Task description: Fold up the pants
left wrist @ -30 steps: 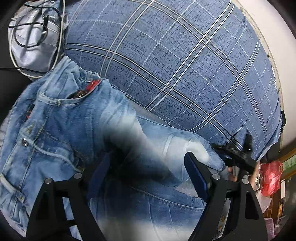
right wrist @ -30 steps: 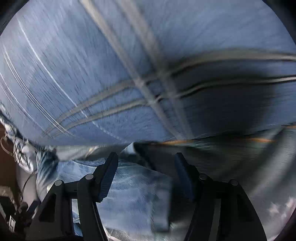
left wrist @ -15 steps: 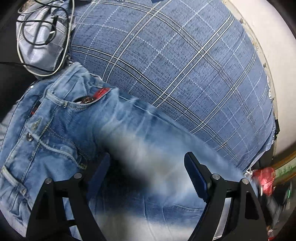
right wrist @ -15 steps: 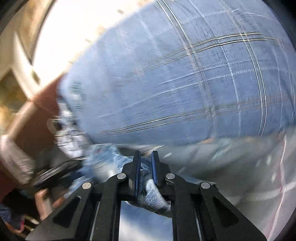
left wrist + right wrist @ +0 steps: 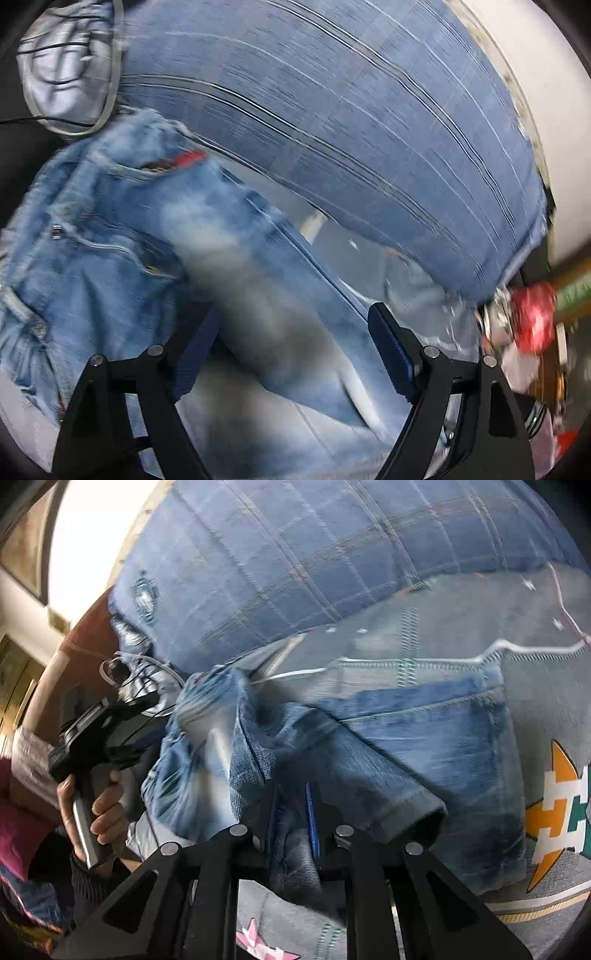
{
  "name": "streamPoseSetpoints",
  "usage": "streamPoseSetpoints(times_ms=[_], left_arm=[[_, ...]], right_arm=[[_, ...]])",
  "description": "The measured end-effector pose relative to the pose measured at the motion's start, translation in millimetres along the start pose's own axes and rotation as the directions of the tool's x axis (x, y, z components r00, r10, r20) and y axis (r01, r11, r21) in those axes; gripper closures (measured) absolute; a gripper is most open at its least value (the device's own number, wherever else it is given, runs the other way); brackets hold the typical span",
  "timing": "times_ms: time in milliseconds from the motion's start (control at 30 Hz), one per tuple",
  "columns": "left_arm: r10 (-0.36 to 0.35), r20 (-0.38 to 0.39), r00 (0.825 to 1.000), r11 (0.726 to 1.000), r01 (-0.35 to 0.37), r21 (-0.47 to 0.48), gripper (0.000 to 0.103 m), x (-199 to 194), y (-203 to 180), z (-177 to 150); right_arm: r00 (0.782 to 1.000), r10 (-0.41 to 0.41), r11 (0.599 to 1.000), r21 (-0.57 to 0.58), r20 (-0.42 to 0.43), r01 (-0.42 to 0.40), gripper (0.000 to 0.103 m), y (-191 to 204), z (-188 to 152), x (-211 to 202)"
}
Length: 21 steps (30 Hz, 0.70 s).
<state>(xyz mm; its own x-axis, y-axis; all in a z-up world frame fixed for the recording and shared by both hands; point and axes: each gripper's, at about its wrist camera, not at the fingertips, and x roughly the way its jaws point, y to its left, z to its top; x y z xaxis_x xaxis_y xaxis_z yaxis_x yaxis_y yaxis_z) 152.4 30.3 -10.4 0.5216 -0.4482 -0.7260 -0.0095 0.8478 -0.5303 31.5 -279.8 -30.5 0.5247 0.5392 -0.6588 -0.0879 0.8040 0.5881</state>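
Note:
Light blue jeans [image 5: 122, 251] lie on a grey printed bed sheet [image 5: 461, 627], waistband and pocket at the left in the left wrist view. My left gripper [image 5: 291, 354] is open just above a trouser leg, with nothing between its blue pads. My right gripper [image 5: 293, 812] is shut on the hem end of a jeans leg [image 5: 388, 775] and holds it lifted, folded back over the rest. The left gripper, held in a hand [image 5: 92, 746], also shows in the right wrist view, beside the waistband.
A big blue plaid cushion [image 5: 351, 129] runs along the far side of the bed. A grey pouch with a white cable [image 5: 70, 70] sits by the waistband. Red clutter [image 5: 535, 317] lies past the bed's right end.
My right gripper has shut on the leg's hem and swung it up and across toward the waistband. The left gripper stays open over the jeans and has shifted slightly.

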Motion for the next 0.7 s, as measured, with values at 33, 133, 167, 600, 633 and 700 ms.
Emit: streamPoseSetpoints(times_ms=[33, 133, 167, 600, 633, 700], left_arm=[[0.003, -0.007, 1.0, 1.0, -0.003, 0.009, 0.02, 1, -4, 0], [-0.015, -0.06, 0.998, 1.0, 0.014, -0.017, 0.02, 14, -18, 3], [-0.015, -0.082, 0.997, 1.0, 0.013, -0.018, 0.02, 21, -24, 5], [0.32, -0.265, 0.91, 0.939, -0.341, -0.038, 0.024, 139, -46, 44], [0.321, -0.268, 0.909, 0.936, -0.348, -0.058, 0.028, 141, -41, 46], [0.358, -0.251, 0.899, 0.922, -0.382, -0.055, 0.05, 146, -35, 47]], right_arm=[[1.0, 0.008, 1.0, -0.026, 0.01, -0.007, 0.094, 7, -2, -3], [0.998, 0.062, 0.993, -0.102, 0.019, -0.06, 0.103, 23, -9, -12], [0.997, 0.071, 0.989, -0.134, 0.026, -0.067, 0.103, 30, -13, -16], [0.993, 0.113, 0.994, 0.001, 0.024, -0.113, 0.046, -6, -10, -23], [0.995, 0.098, 0.995, -0.03, 0.001, -0.098, 0.046, 0, -11, -17], [0.998, 0.014, 0.993, -0.118, -0.057, -0.02, 0.046, 14, -17, 2]])
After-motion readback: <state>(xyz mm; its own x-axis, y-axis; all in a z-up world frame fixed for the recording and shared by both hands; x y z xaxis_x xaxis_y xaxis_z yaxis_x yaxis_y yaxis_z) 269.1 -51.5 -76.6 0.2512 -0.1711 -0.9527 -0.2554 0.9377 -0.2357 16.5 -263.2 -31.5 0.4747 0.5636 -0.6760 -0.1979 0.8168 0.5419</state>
